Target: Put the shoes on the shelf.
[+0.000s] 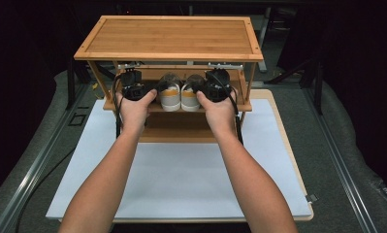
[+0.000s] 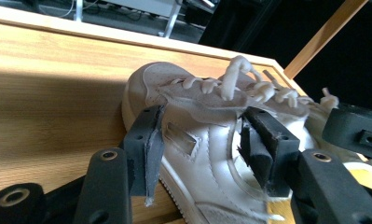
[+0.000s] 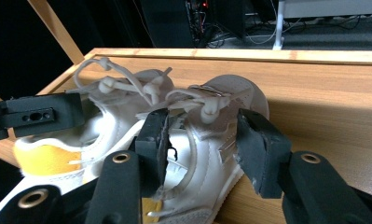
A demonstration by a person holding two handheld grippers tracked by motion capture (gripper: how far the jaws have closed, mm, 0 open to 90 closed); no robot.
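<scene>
two white shoes [image 1: 180, 94] stand side by side on the middle shelf of the wooden rack [image 1: 169, 39]. the left gripper [image 2: 202, 140] is closed around the left shoe [image 2: 197, 135], and the right gripper [image 3: 202, 144] around the right shoe [image 3: 207, 135]. i think both shoes must move together, level and slowly, so neither slips.

Dark surroundings, bright overhead light on the wooden rack [image 1: 169, 36], shadowed lower shelf, soft blurry close-ups, slight glare.
</scene>
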